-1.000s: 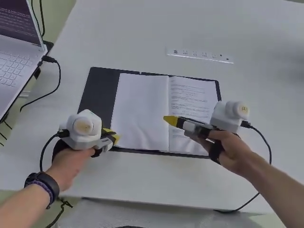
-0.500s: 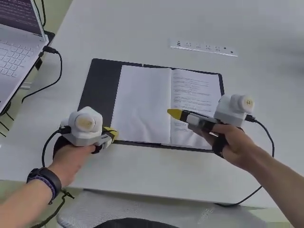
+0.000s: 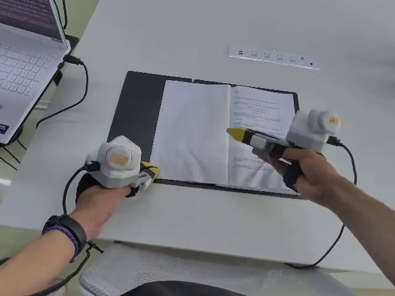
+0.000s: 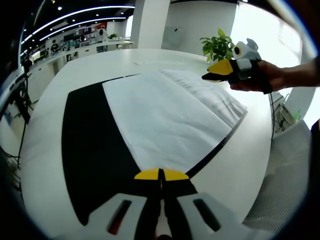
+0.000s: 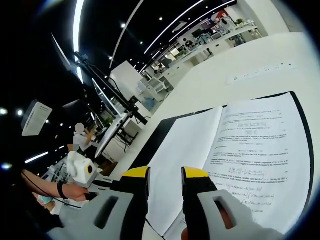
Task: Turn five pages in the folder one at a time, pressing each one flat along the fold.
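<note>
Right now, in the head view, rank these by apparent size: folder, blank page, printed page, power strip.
1. folder
2. blank page, printed page: about alike; the right tool hides part of the printed one, so unranked
3. power strip

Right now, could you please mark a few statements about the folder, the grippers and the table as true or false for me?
1. The folder lies open on the table. True.
2. The left gripper has its fingers spread wide. False: they are closed together.
3. The right gripper is above the open pages near the fold, fingers apart. True.
4. The left-hand page is covered in print. False: it is blank; the print is on the right-hand page.
5. A laptop sits right of the folder. False: the laptop is to its left.
</note>
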Tool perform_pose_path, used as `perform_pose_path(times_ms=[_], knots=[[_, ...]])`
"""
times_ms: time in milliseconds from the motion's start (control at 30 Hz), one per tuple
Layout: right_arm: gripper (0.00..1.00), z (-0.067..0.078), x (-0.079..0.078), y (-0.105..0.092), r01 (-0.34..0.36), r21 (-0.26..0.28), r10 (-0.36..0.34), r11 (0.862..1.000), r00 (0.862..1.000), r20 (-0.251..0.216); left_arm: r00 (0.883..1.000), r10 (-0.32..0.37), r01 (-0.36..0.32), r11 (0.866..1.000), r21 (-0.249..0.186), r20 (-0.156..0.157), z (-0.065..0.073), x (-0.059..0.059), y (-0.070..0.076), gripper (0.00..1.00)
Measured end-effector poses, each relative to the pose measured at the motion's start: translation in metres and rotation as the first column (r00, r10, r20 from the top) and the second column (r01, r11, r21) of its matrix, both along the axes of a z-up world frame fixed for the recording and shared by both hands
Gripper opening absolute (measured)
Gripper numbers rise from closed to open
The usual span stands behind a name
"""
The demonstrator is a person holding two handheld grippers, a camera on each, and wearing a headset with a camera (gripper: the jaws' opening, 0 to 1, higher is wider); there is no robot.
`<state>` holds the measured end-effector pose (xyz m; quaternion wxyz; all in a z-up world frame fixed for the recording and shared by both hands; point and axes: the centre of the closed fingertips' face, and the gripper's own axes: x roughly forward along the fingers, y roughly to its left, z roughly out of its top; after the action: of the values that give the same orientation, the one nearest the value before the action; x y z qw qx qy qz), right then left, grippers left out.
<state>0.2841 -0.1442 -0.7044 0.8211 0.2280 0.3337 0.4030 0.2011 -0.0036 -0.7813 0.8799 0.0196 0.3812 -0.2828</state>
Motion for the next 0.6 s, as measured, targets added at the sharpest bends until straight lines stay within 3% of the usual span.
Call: perform_pose_path(times_ms=[267, 600], knots=[[0.21, -0.016, 0.02, -0.001, 0.023, 0.013, -0.023, 1.0, 1.0, -0.016, 1.0, -0.009, 0.01, 1.0, 0.012, -0.005, -0.002, 0.001, 0.001, 0.0], [0.11, -0.039, 0.027, 0.004, 0.014, 0.01, -0.013, 1.0, 0.998, -0.056, 1.0, 0.001, -0.001, 1.0, -0.004, -0.025, -0.005, 0.006, 0.003, 0.0]])
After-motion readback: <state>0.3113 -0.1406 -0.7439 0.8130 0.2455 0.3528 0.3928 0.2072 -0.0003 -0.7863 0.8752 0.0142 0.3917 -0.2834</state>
